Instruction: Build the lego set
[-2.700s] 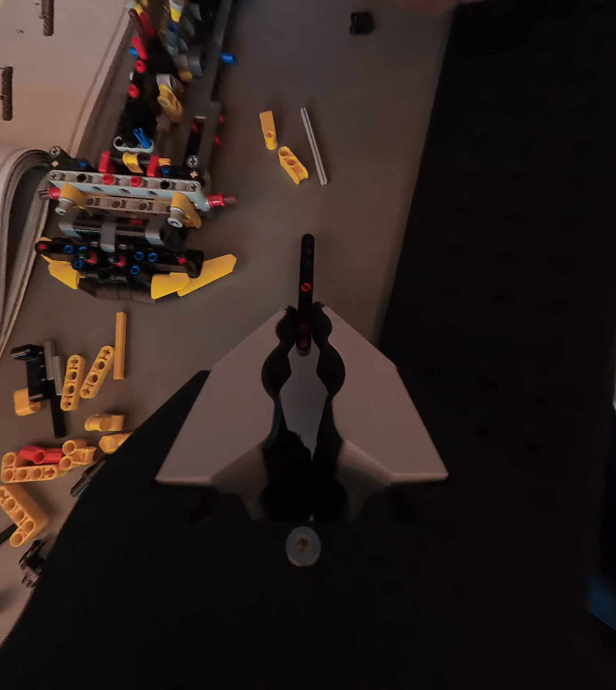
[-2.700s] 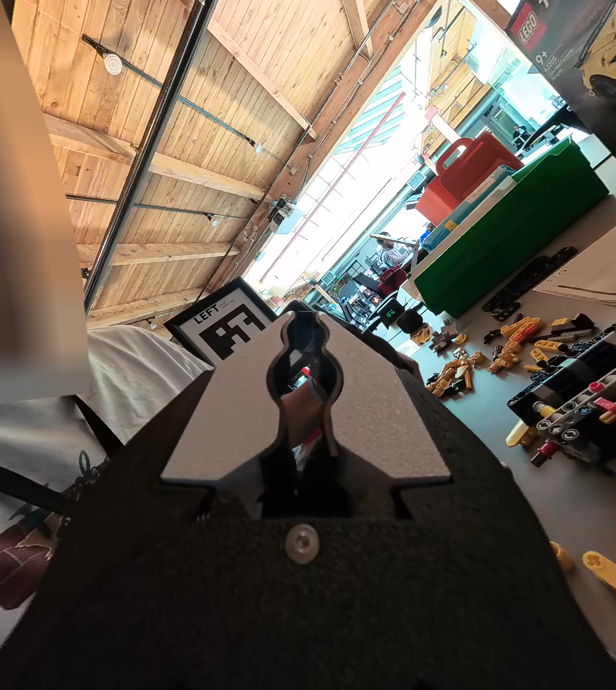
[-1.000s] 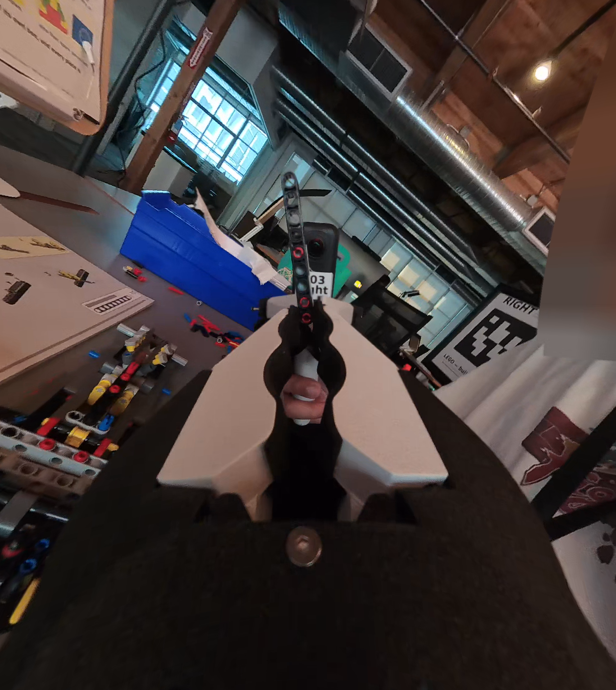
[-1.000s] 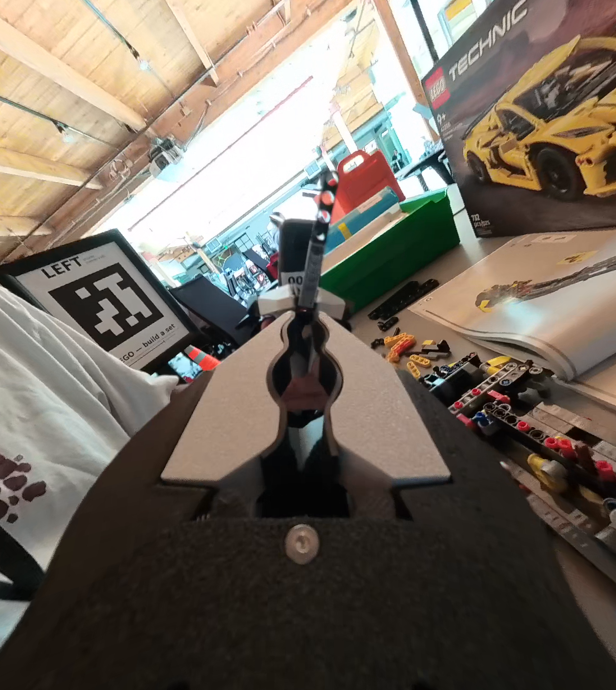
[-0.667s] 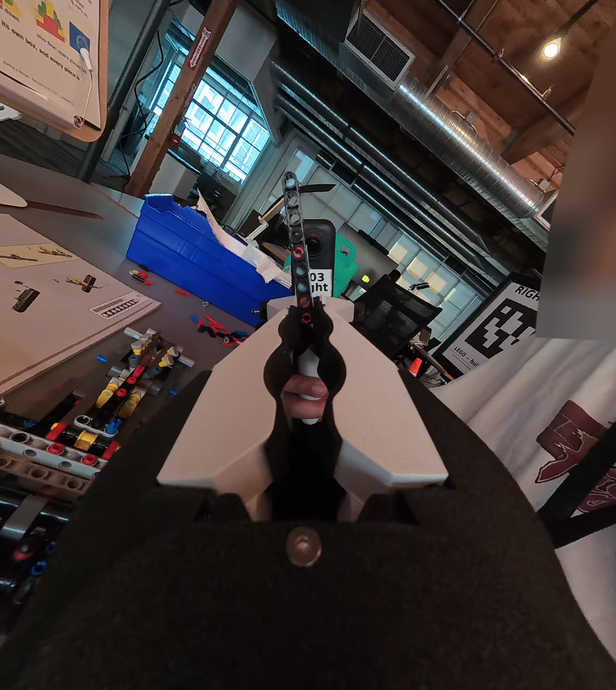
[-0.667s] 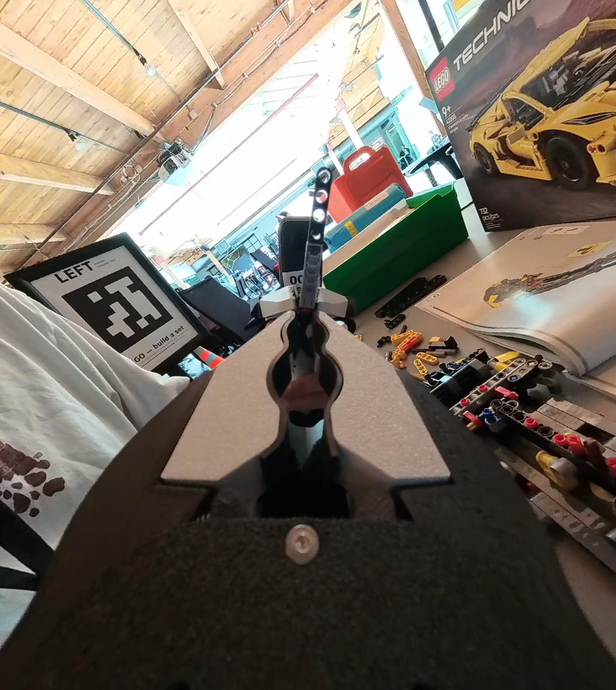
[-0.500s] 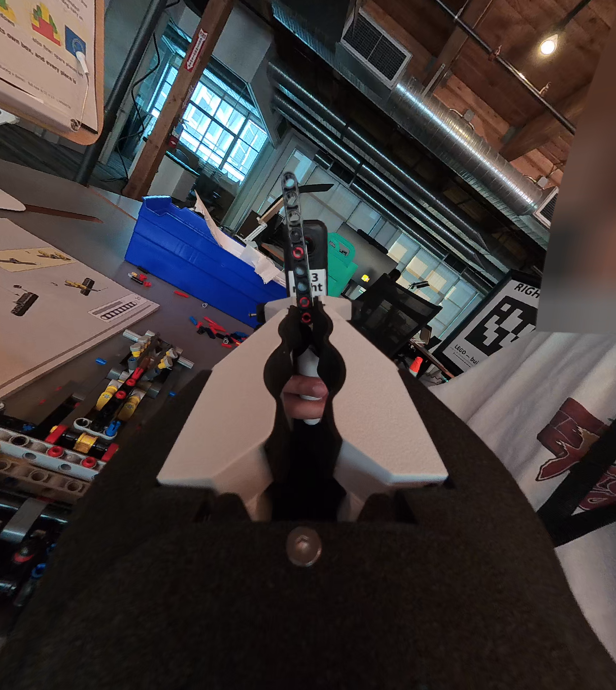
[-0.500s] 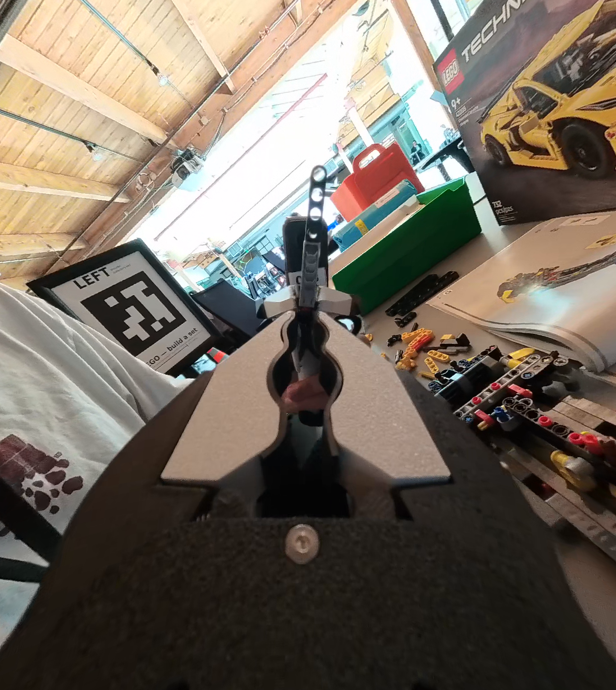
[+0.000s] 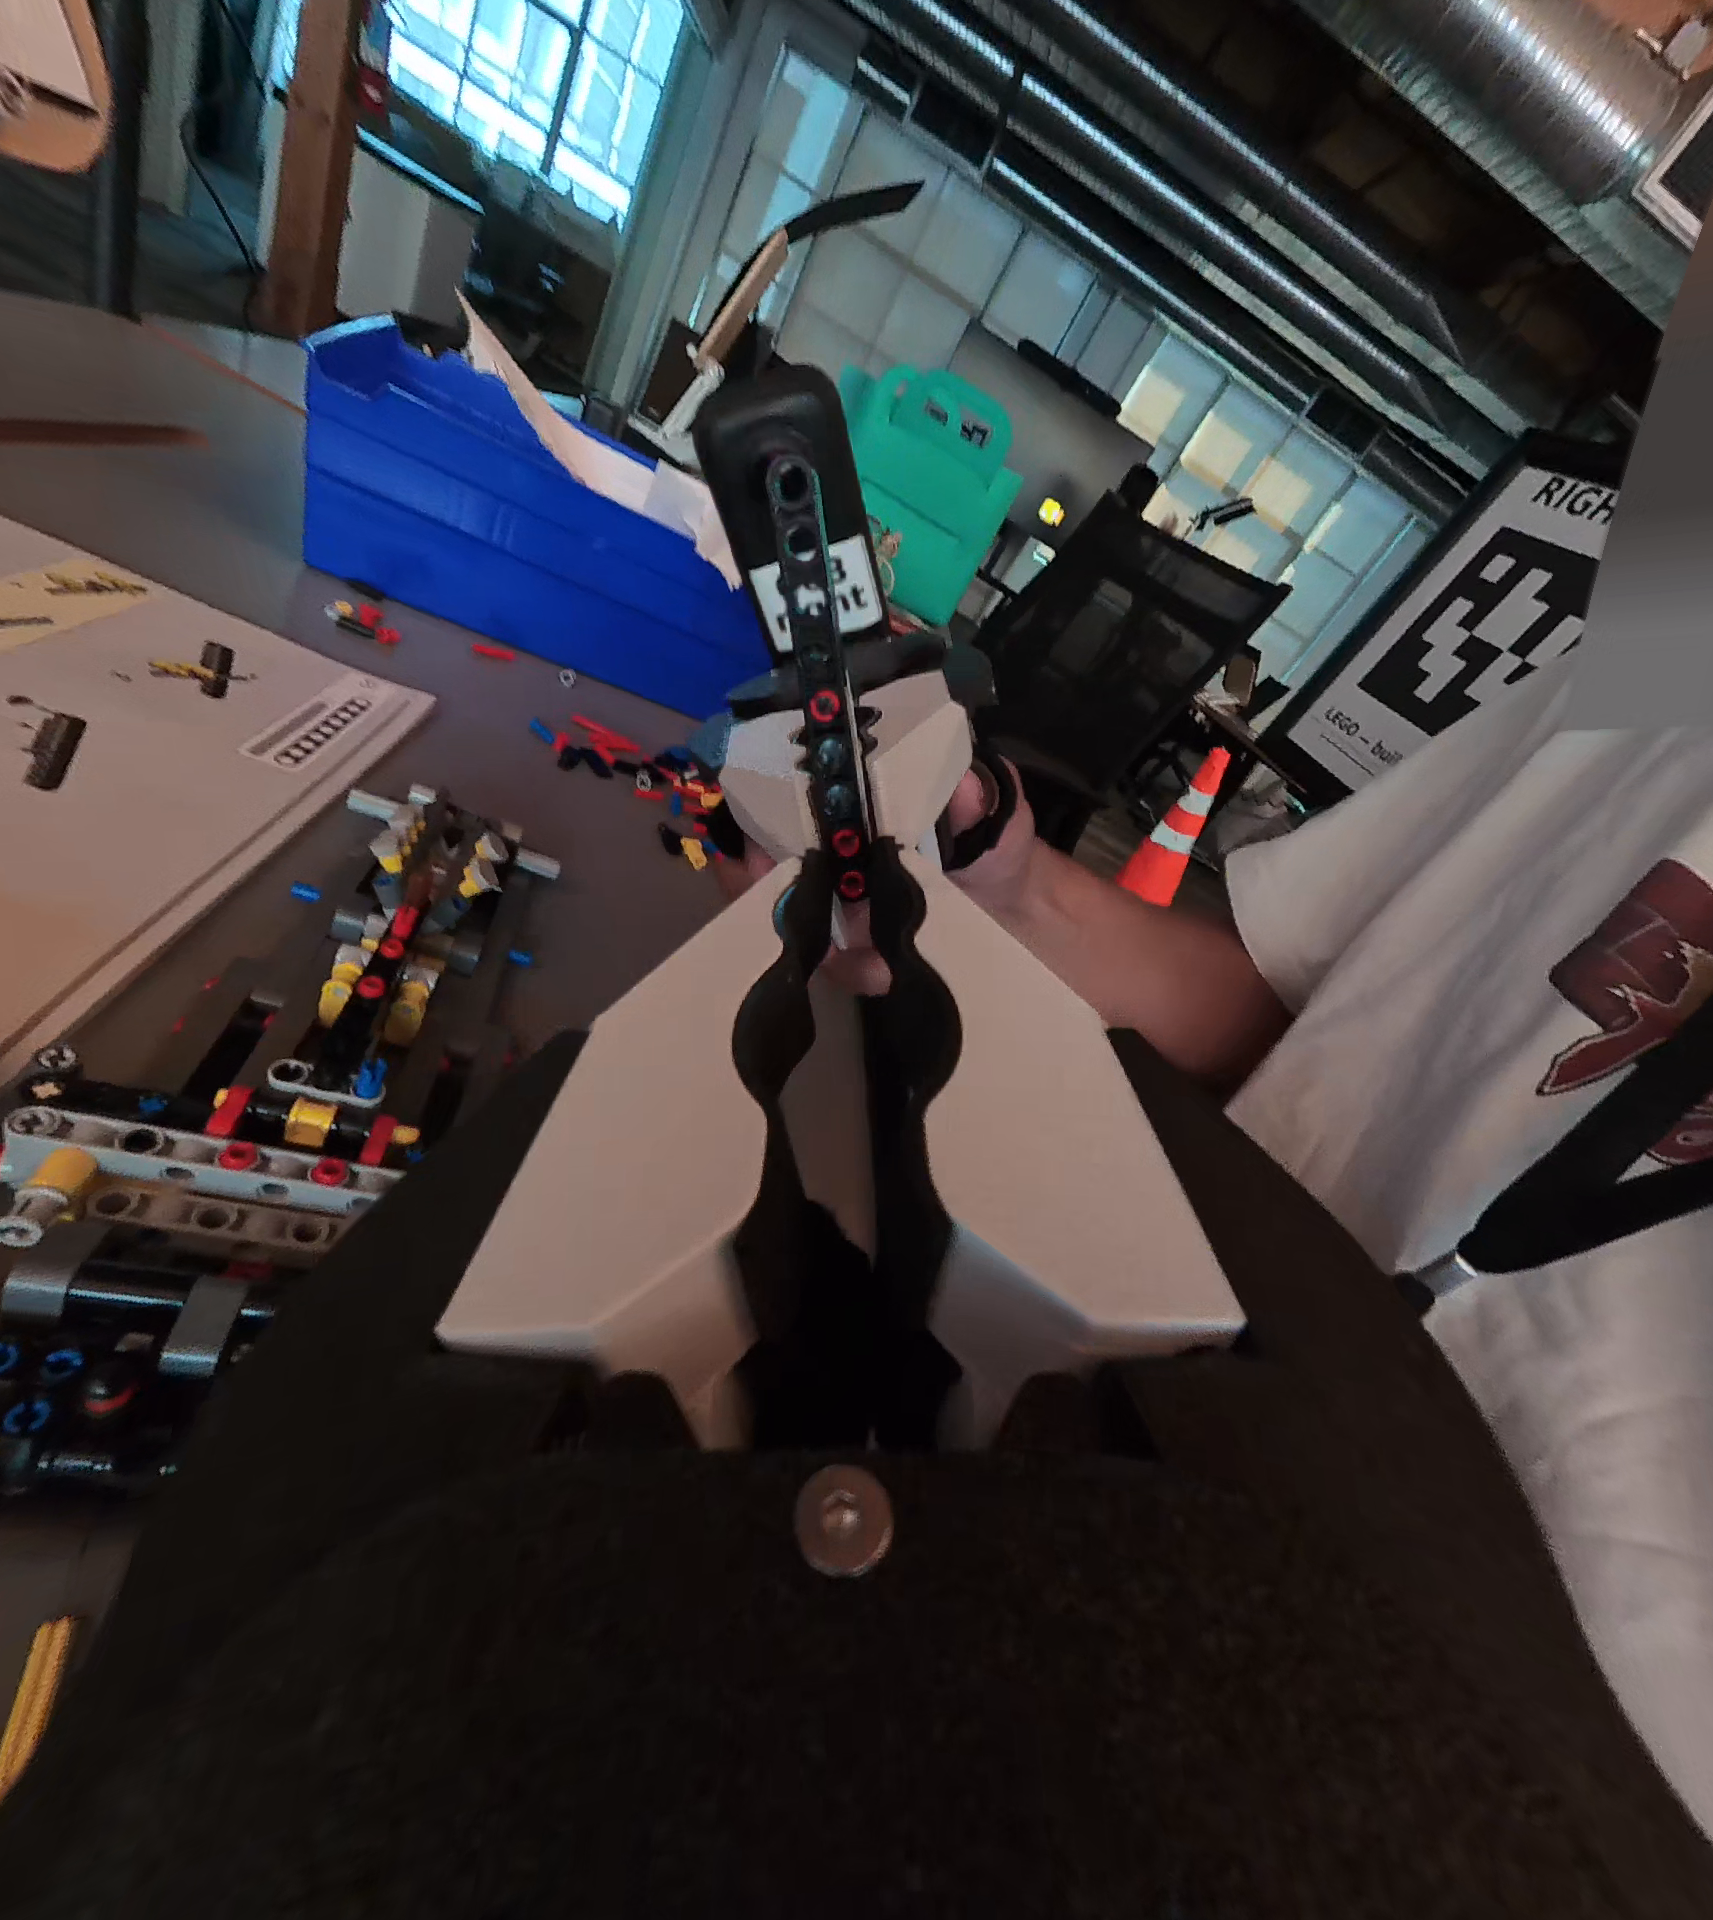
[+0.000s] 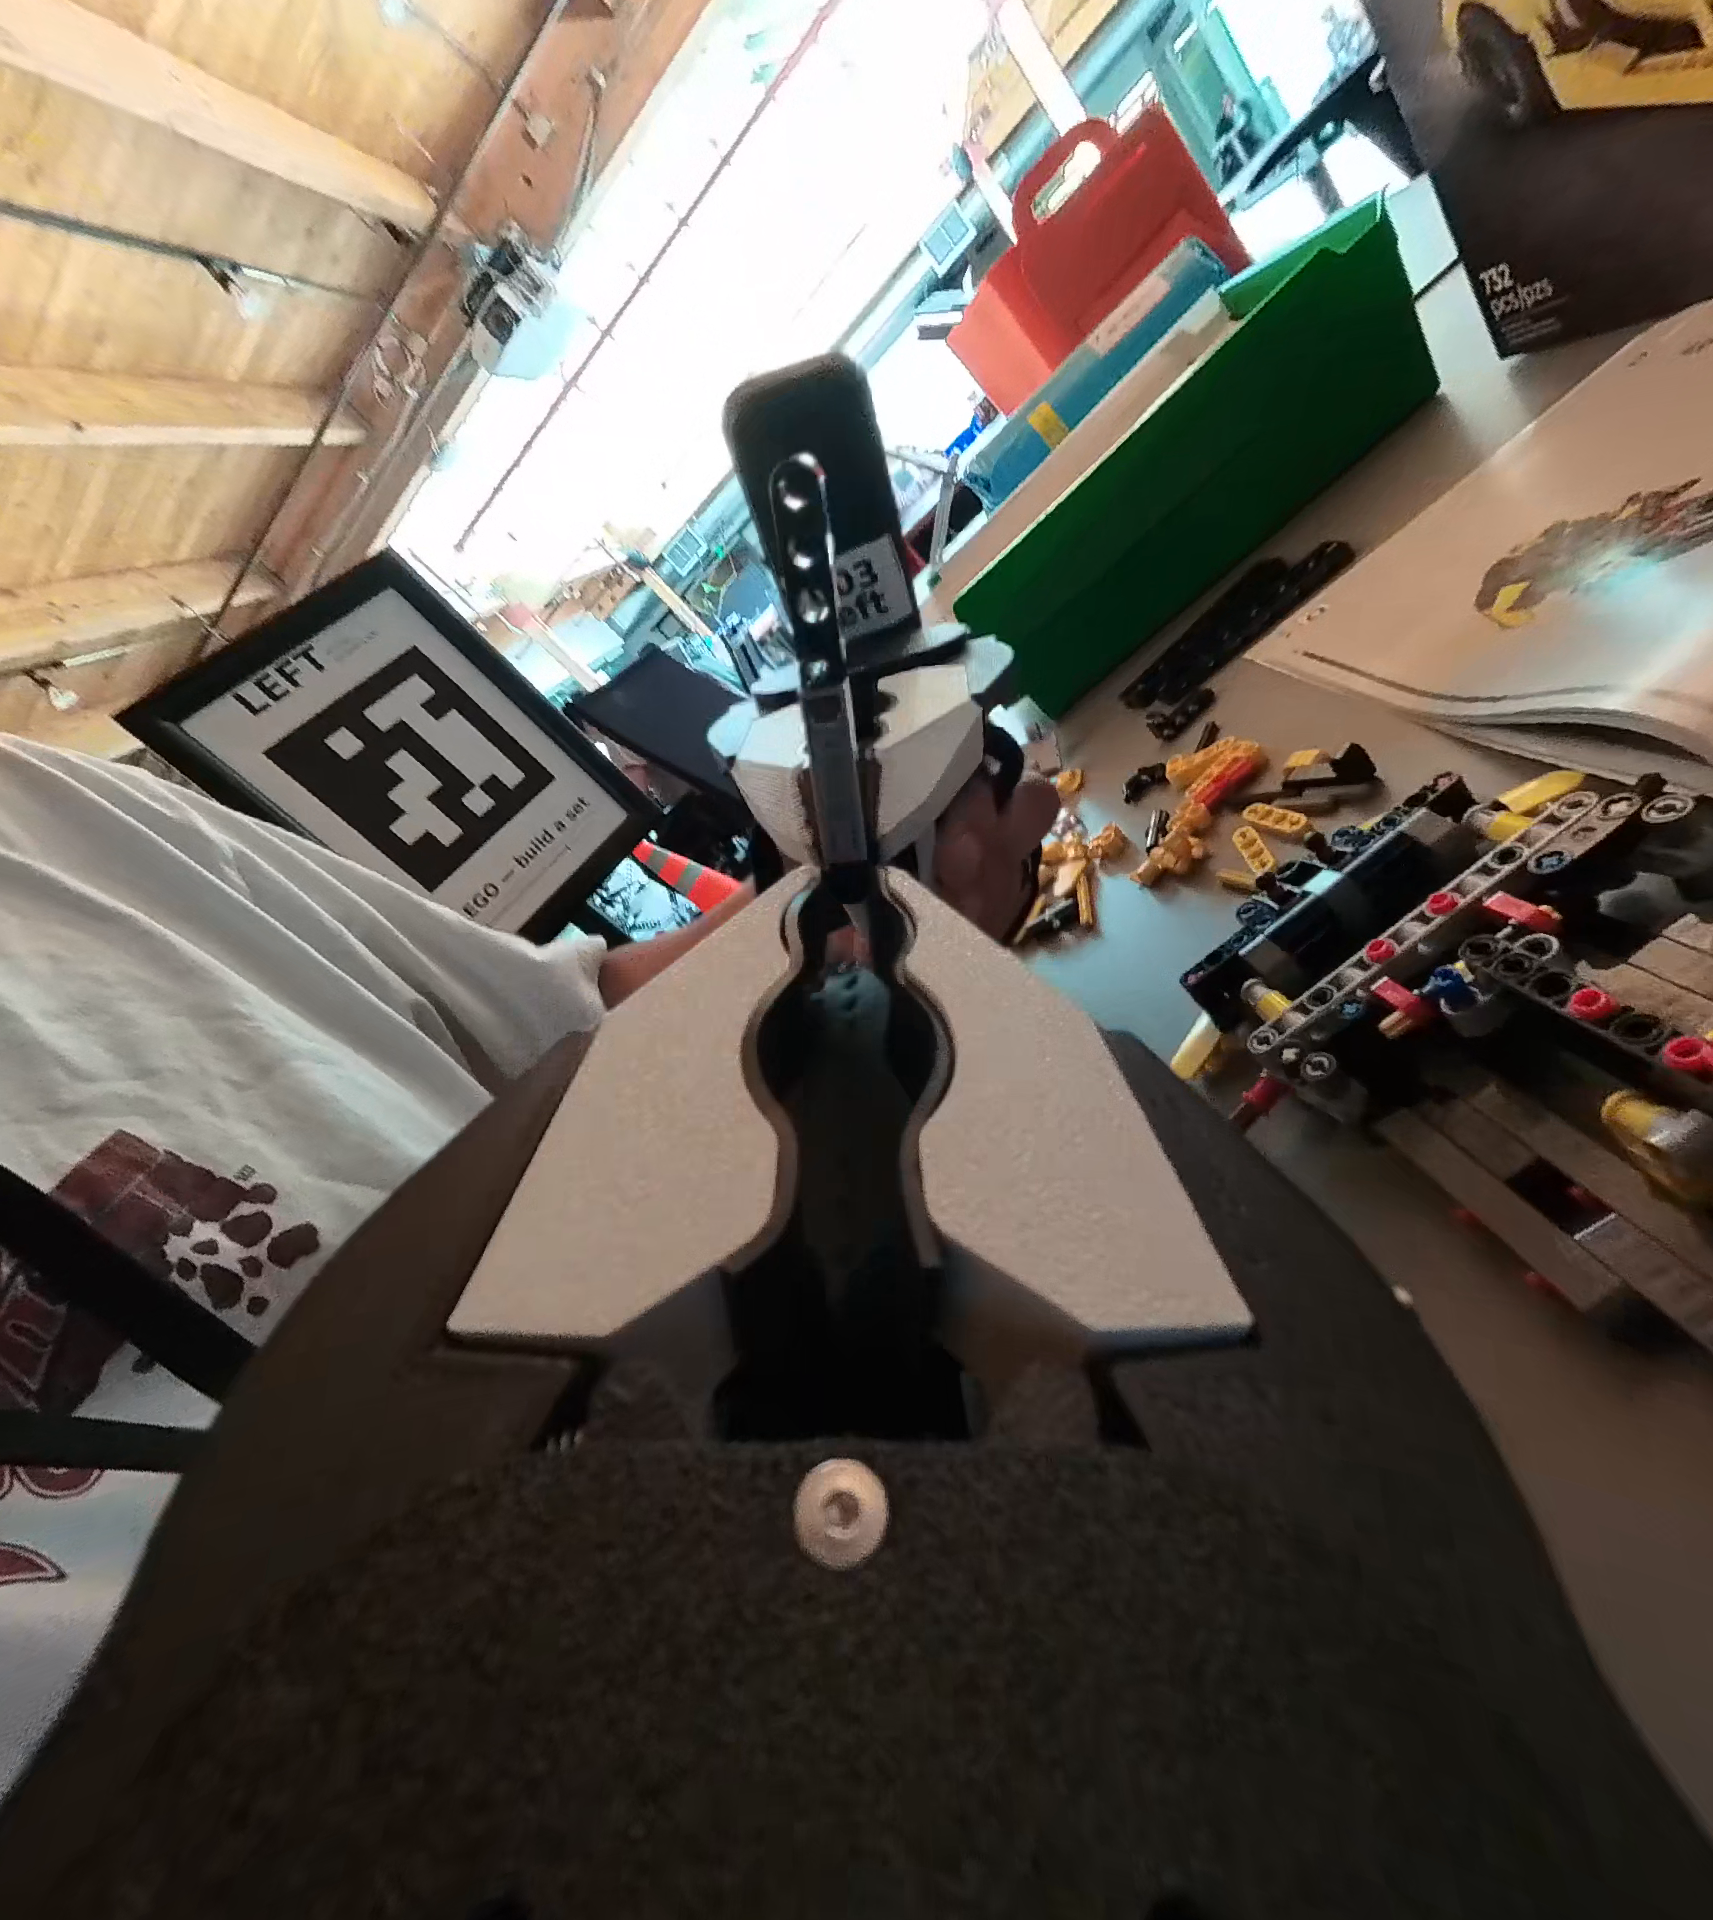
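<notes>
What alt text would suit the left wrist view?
The left gripper pinches the lower end of a black holed beam dotted with red pins, held upright before the right gripper. A partly built model lies on the grey table.

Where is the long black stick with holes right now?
In the left wrist view the long black stick stands up mid-picture, pinched at its bottom in the left claw, before the right claw.

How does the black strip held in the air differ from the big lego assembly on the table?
The black strip is one thin piece; the assembly is many joined. The strip stands nearly upright in the left gripper's fingers; the assembly lies flat on the table. The strip is black; the assembly adds grey, yellow and blue. Both have round holes and red pins.
</notes>
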